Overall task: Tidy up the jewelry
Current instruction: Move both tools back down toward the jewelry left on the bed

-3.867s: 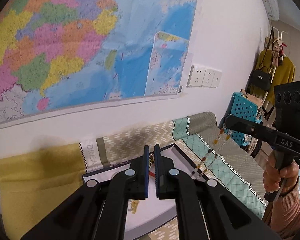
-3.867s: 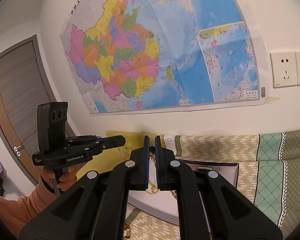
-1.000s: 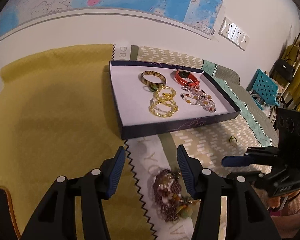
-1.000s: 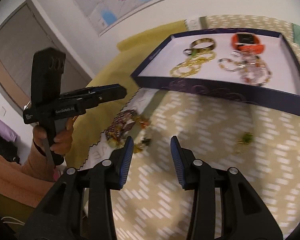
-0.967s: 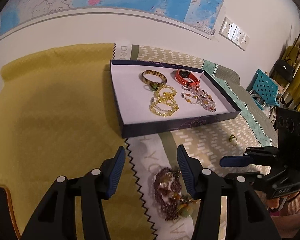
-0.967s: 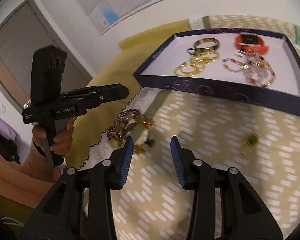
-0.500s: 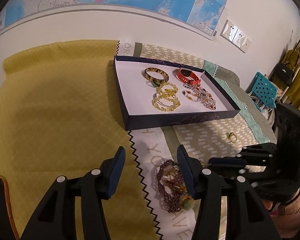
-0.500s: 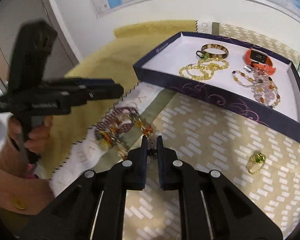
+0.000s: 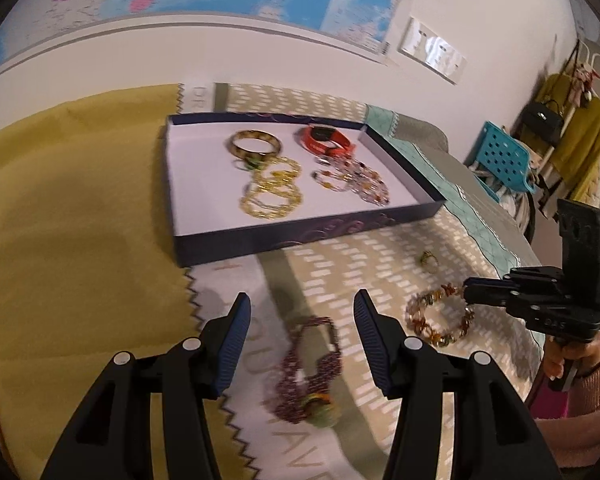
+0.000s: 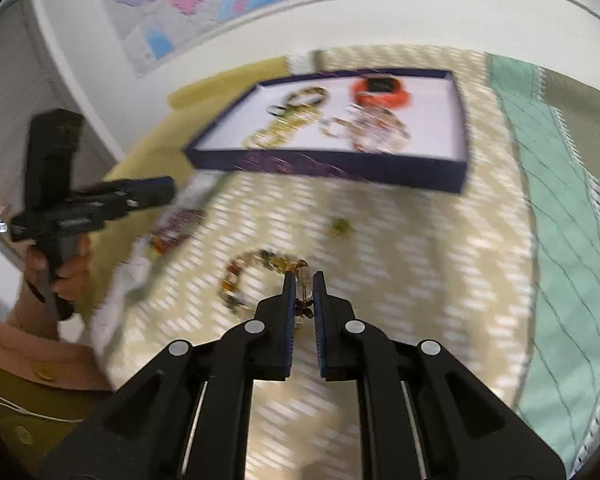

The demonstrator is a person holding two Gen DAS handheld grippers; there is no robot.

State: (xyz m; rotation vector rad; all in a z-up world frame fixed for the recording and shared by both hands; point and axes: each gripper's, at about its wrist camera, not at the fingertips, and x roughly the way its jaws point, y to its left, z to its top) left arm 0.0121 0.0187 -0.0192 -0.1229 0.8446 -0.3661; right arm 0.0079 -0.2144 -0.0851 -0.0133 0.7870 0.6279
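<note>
My right hand-held gripper [image 10: 303, 285] is pinching the near edge of the amber bead bracelet [image 10: 256, 276], and its jaws are easing apart slightly with the beads between them; the rest of the loop is trailing toward ten o'clock on the patterned bedspread [image 10: 420, 264]. A small green ring [image 10: 342, 226] is lying at twelve o'clock, and the jewelry box [image 10: 462, 168] sits beyond it. My left hand-held gripper [image 9: 302, 312] is hovering half open and empty, with the purple bead necklace [image 9: 308, 364] lying between its fingers at six o'clock.
</note>
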